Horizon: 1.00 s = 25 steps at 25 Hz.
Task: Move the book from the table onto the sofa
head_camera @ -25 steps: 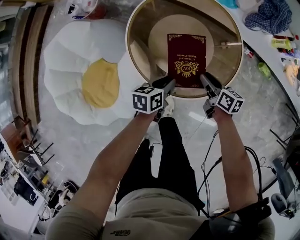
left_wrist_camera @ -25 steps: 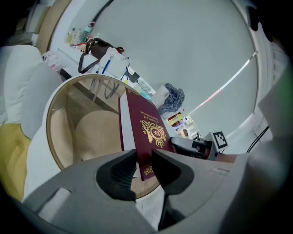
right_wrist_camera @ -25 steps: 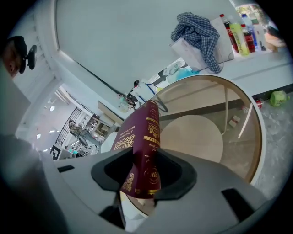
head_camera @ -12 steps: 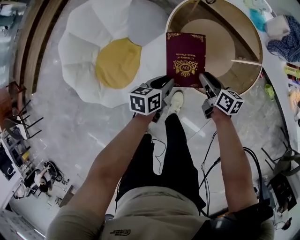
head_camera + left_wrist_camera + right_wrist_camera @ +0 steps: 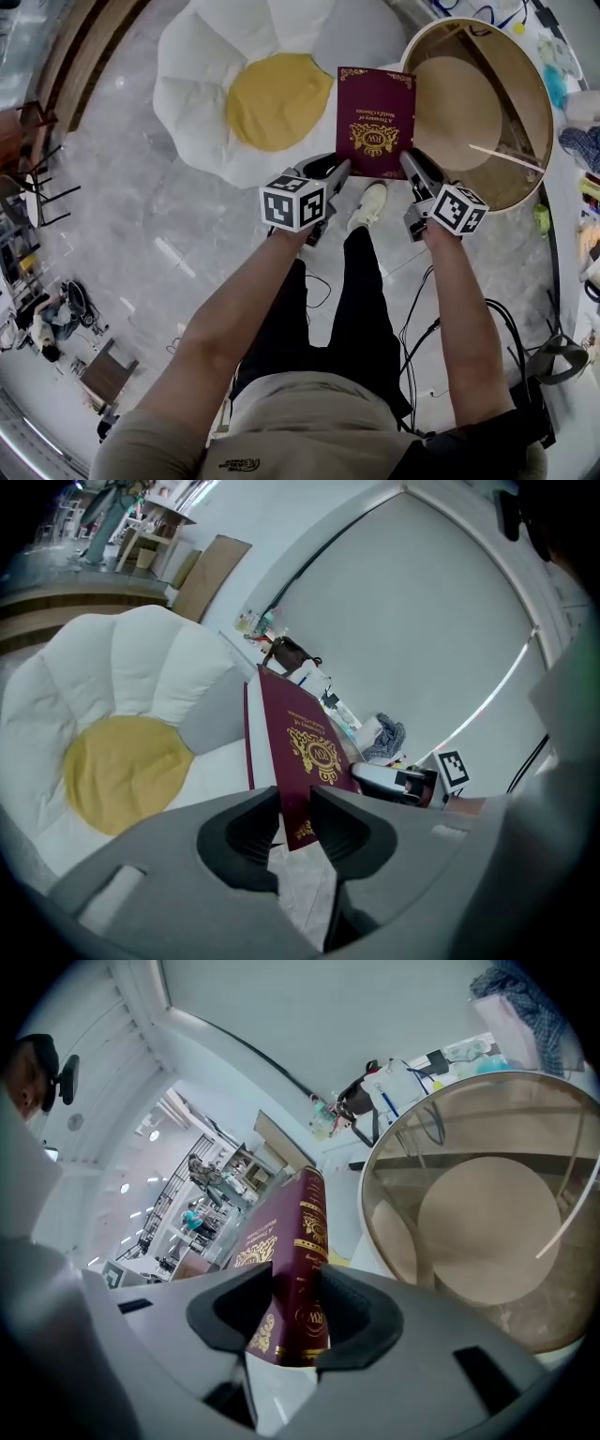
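A maroon book with gold print hangs in the air, held flat between both grippers. My left gripper is shut on the book's near left corner. My right gripper is shut on its near right corner, at the spine. The book now hovers over the right edge of the sofa, a white petal-shaped cushion seat with a yellow centre. The round glass-topped table lies to the right, with the book off it.
Grey marble floor surrounds the sofa. The person's legs and a white shoe stand below the book, with black cables trailing on the floor. A cluttered white counter runs along the far right. Dark chairs stand at the left.
Both grippers carried the book up off the round table and leftward; it now hangs over the sofa's edge. The table has slid to the right of the view.
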{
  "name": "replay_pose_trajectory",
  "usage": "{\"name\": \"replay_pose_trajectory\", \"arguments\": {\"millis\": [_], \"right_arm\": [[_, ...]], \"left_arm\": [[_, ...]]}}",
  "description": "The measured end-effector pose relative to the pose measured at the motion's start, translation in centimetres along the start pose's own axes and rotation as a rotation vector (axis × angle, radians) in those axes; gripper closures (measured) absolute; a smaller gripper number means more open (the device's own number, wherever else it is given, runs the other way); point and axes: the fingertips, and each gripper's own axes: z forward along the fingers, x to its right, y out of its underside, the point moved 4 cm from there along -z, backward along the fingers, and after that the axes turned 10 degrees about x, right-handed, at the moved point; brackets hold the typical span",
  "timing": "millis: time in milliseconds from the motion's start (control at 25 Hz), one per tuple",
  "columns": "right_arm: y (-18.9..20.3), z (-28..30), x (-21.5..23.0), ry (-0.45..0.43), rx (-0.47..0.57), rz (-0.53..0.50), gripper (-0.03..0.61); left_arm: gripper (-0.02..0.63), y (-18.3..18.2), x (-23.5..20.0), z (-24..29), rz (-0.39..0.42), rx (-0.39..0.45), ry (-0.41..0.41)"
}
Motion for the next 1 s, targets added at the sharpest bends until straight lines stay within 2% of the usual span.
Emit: {"name": "replay_pose_trajectory", "arguments": {"millis": [280,520,760,1000], "right_arm": [[4.0,4.8,-3.6,-0.051,-0.078,-0.019,0.415],[8.1,9.2,-5.0,-0.079,-0.160,-0.034,0.416],[12.0,13.5,-3.9,-0.086,-0.233,-0.036,0.414],[15.1,17.2,-0.5,-0.074,-0.307,-0.070,0.414]], "left_arm": [[0.508,0.3,-5.5,-4.3,-0.042,0.035,-0.069],[0.508,1.3,-10.8,-6.5,-0.077,0.047,-0.131],[0.508,3.4,-15.8,-6.5,-0.123,0.041,-0.177],[0.508,6.5,-20.8,-3.5,-0.162,0.034,-0.196]]}}
